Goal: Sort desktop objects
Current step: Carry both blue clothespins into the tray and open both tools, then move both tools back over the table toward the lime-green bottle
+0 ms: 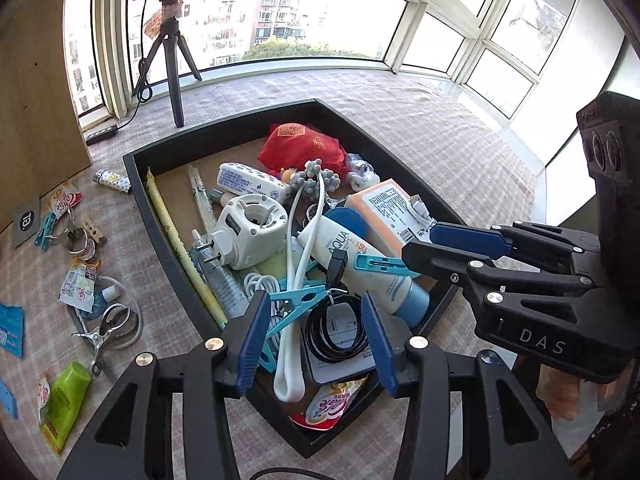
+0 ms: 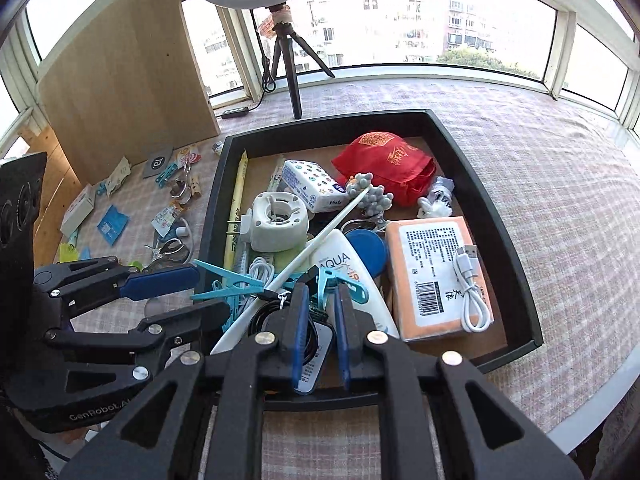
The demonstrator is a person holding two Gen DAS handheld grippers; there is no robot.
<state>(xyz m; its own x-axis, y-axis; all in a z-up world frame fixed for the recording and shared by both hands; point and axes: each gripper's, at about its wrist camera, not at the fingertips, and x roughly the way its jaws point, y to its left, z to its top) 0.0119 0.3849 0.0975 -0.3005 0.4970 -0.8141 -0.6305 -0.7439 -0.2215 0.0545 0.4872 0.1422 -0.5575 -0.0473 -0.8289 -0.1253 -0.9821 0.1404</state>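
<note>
Right tool [image 2: 322, 312] pinching ridged teal plastic clothespin [image 2: 340, 280]; rectangular black tray [image 2: 508, 240].

1. A home is suggested, most likely an enclosed balcony or sunroom in a flat: curved window frames [image 2: 404, 65] are seen wrapping around the space.
2. Residential apartment blocks [image 1: 276, 16] and treetops are seen through the glass, so an upper floor is implied.
3. The counter [image 2: 560, 208] is covered with a checked cloth.
4. Household odds and ends are gathered in a black tray [image 2: 492, 208]: a red pouch [image 2: 388, 164], a sunscreen tube [image 2: 352, 280], clothes pegs and charging cables.
5. A ring light on a small tripod [image 2: 288, 60] is placed by the window; its purpose cannot be told with certainty.
</note>
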